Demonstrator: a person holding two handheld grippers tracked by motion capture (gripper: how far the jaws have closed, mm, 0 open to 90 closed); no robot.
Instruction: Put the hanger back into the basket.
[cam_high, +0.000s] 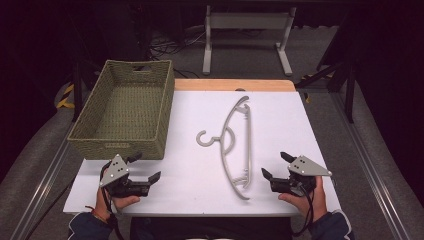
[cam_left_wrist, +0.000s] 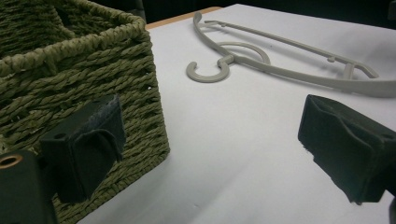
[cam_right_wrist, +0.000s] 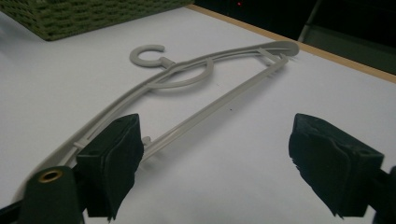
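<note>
A grey plastic clothes hanger (cam_high: 235, 145) lies flat in the middle of the white table (cam_high: 195, 192), its hook toward the woven green basket (cam_high: 125, 110) at the left. My left gripper (cam_high: 146, 166) rests open near the front left, just before the basket's near corner. In the left gripper view its jaws (cam_left_wrist: 215, 116) stand wide apart with nothing between them, the basket (cam_left_wrist: 70, 60) close on one side and the hanger (cam_left_wrist: 280, 70) farther off. My right gripper (cam_high: 275, 165) is open just right of the hanger's near end. Its jaws (cam_right_wrist: 217, 135) frame the hanger (cam_right_wrist: 187, 79) without touching it.
The basket holds nothing and takes up the table's left back part. A wooden strip (cam_high: 235, 85) runs along the far edge. Behind it stands a white metal frame (cam_high: 247, 30) on the dark floor. Bare tabletop lies between the two grippers.
</note>
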